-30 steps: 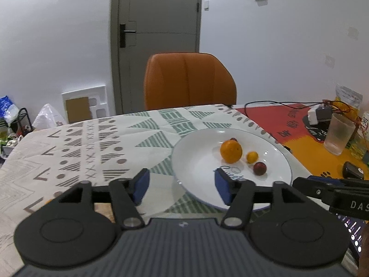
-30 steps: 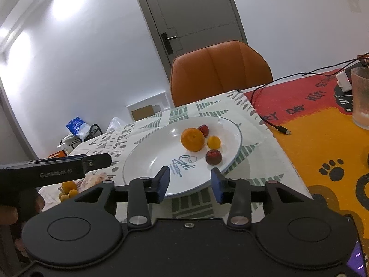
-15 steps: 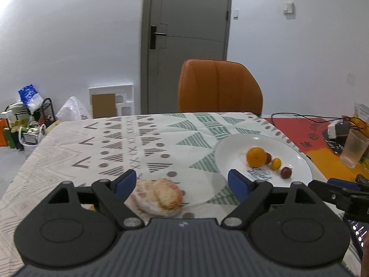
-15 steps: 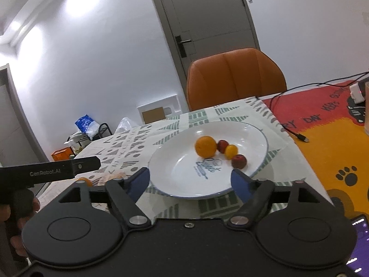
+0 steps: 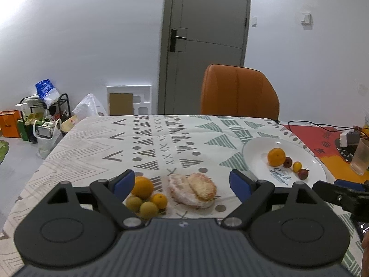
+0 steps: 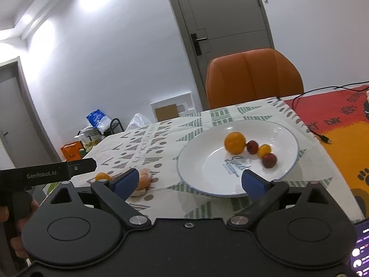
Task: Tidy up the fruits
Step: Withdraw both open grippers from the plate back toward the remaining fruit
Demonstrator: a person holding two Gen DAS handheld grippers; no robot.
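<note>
Left wrist view: the left tongs (image 5: 182, 182) stand wide open above the bench (image 5: 161, 143) and hold nothing. Just inside their left finger (image 5: 122, 183) lies a cluster of four fruits: a large orange (image 5: 142, 187), a smaller orange (image 5: 159, 200) and two pale green fruits (image 5: 141, 206), all touching or nearly so. Between the fingers, nearer the middle, rests a wrapped peeled pomelo piece (image 5: 193, 190) on the patterned cloth. Beyond the right finger (image 5: 239, 184) sits a white plate (image 5: 256, 152) carrying an orange (image 5: 276, 157), a dark red fruit (image 5: 287, 162), a small yellow fruit (image 5: 297, 166) and a second red fruit (image 5: 303, 173) in a row. A glass (image 5: 361, 159) stands further right.

Right wrist view: the right tongs (image 6: 190, 180) are likewise spread wide and empty. The left tongs' body (image 6: 57, 169) projects in to their left. The pomelo piece (image 6: 144, 180) lies partly behind their left finger (image 6: 125, 182); the plate (image 6: 196, 164) with its four fruits lies ahead, its near rim between the fingers. An orange chair (image 6: 253, 76) stands behind the bench.
</note>
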